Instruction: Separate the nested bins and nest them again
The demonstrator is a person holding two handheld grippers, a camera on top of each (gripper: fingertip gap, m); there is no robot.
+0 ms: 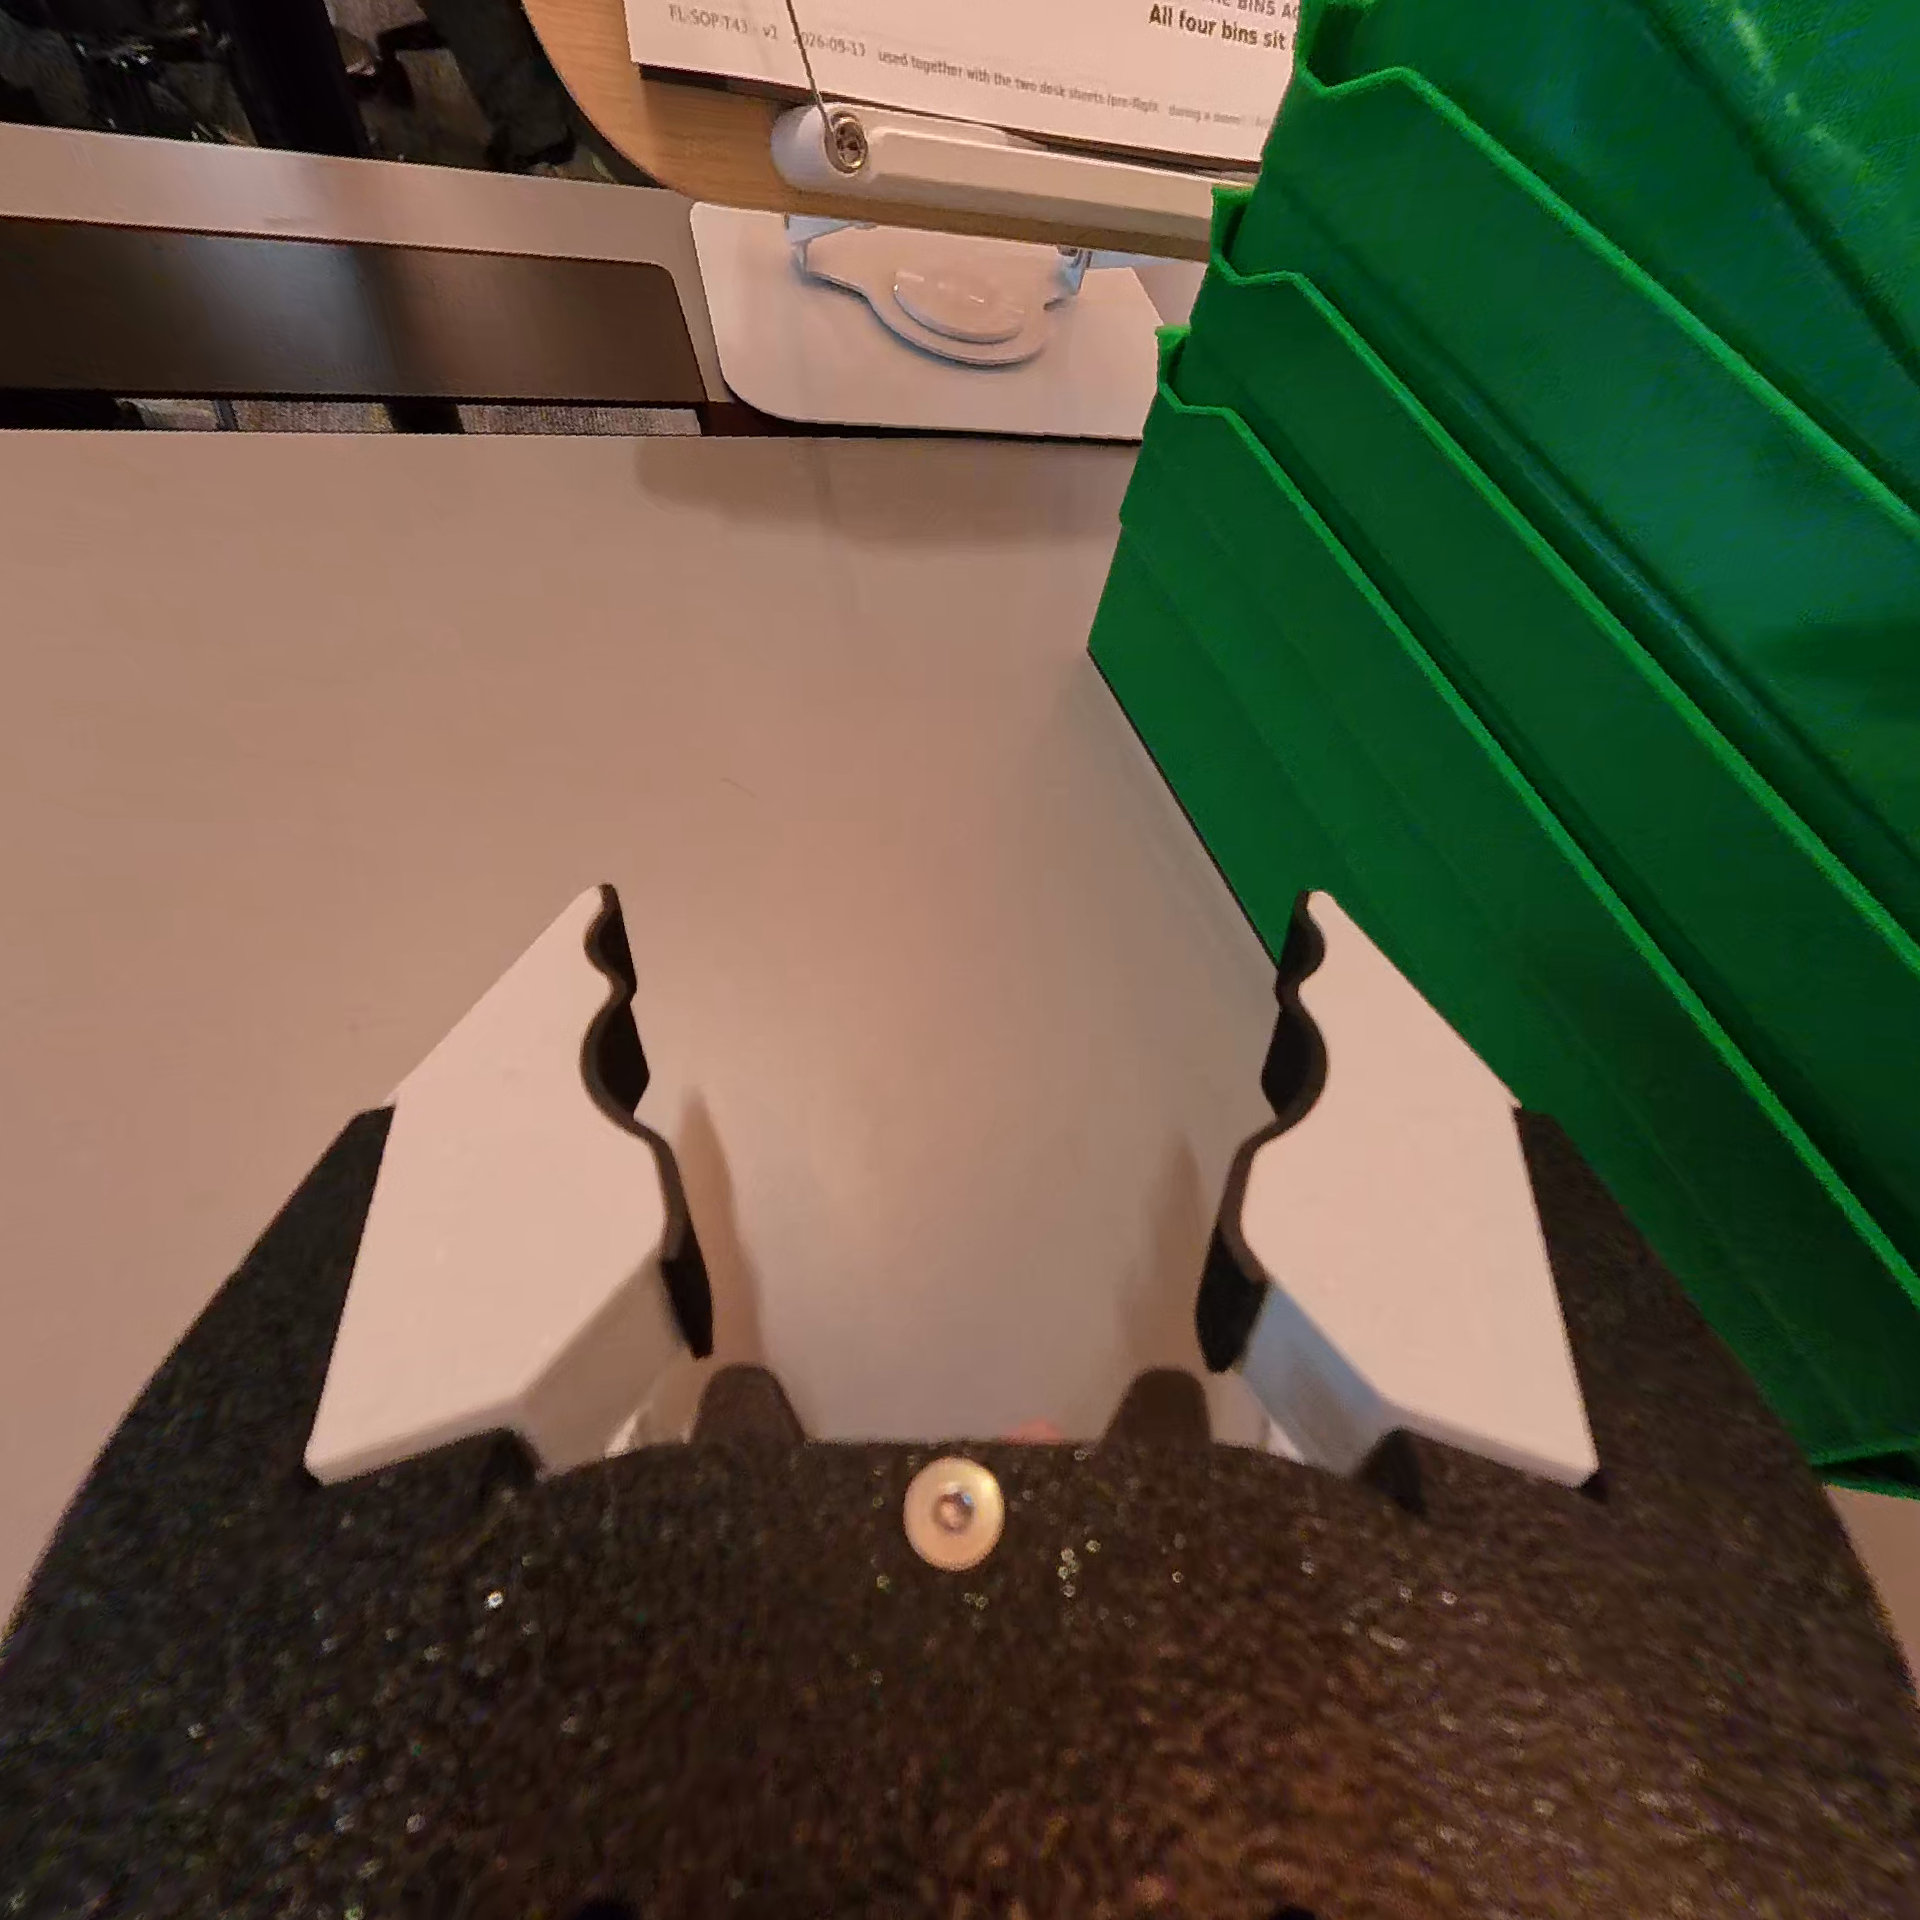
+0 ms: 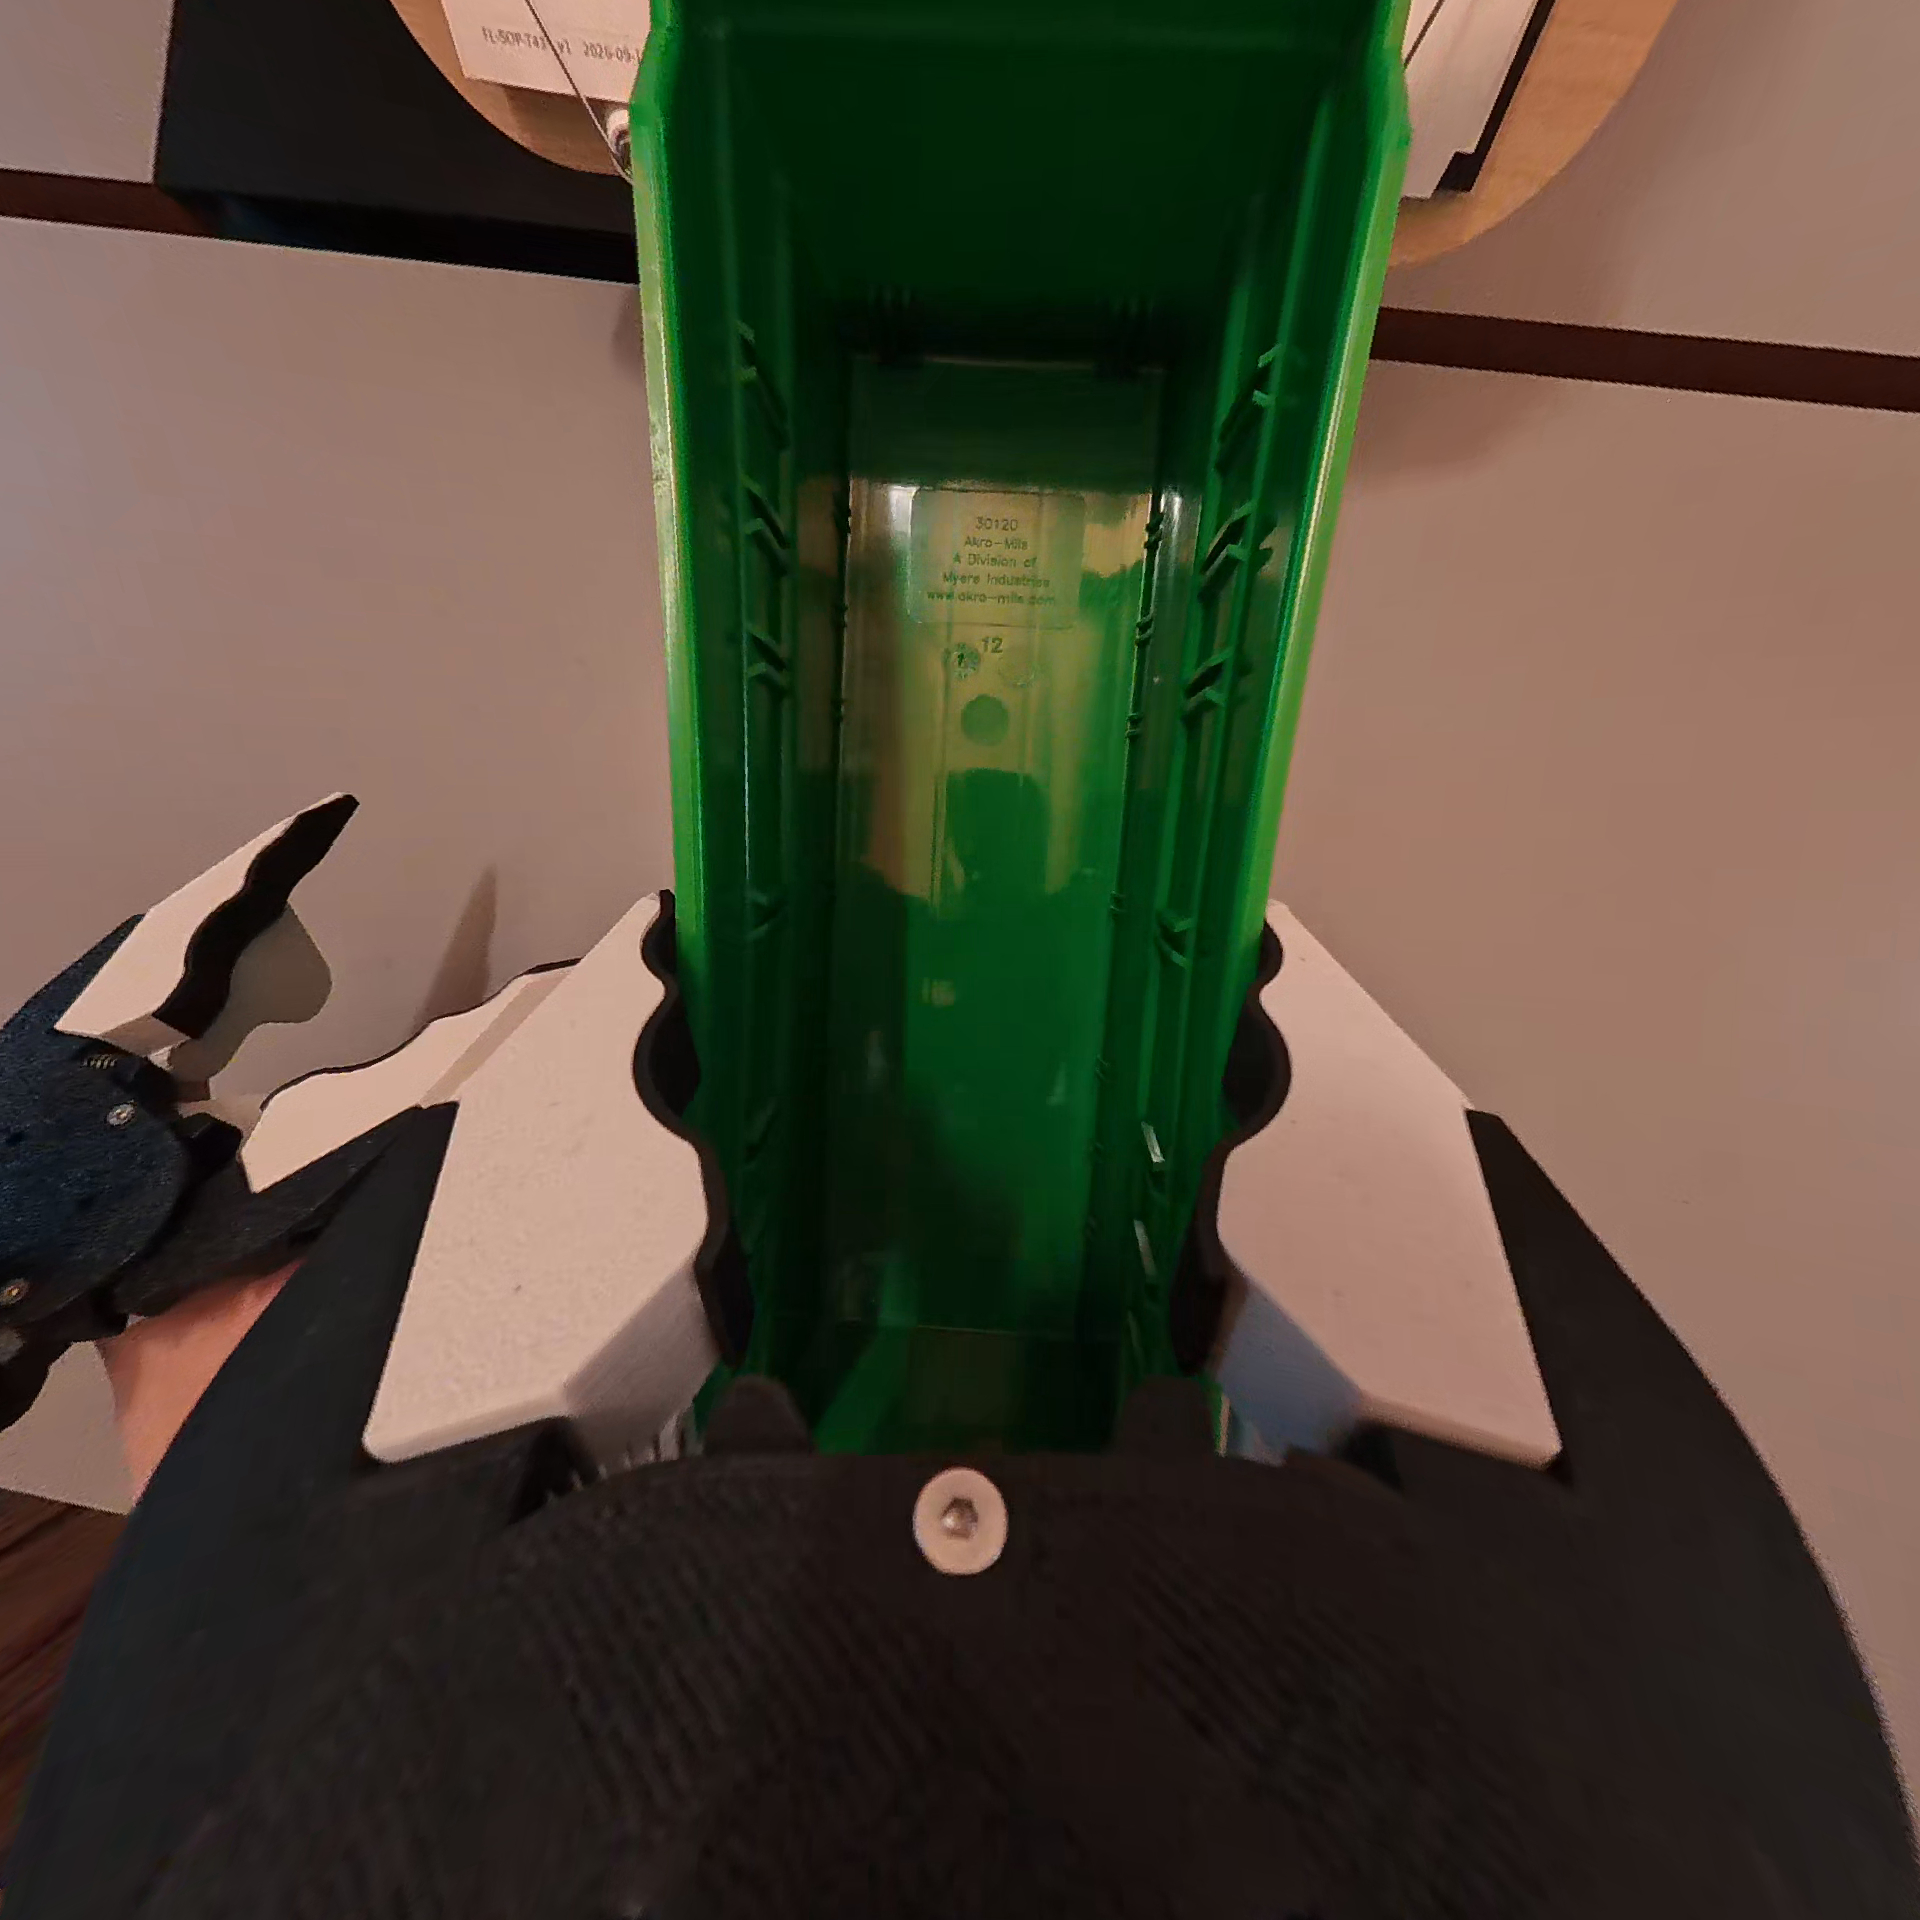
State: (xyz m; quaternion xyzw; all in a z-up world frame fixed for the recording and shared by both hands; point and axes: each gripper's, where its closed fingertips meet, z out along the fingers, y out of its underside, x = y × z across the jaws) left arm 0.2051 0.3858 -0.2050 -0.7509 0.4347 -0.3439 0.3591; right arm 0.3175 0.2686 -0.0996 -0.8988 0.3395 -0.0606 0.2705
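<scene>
Green bins (image 1: 1558, 623); grey table (image 1: 520, 727); white fingers (image 1: 499, 1195) with black pads.

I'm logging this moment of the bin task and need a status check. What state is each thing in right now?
Green bins: nested in a stack, tilted, lifted off the table.
Right gripper: shut on the green bins, fingers pressing the outer side walls.
Left gripper: open, holding nothing, beside the stack.
Table: bare beneath the left gripper.
Paper sheet: on a wooden board at the back.
</scene>
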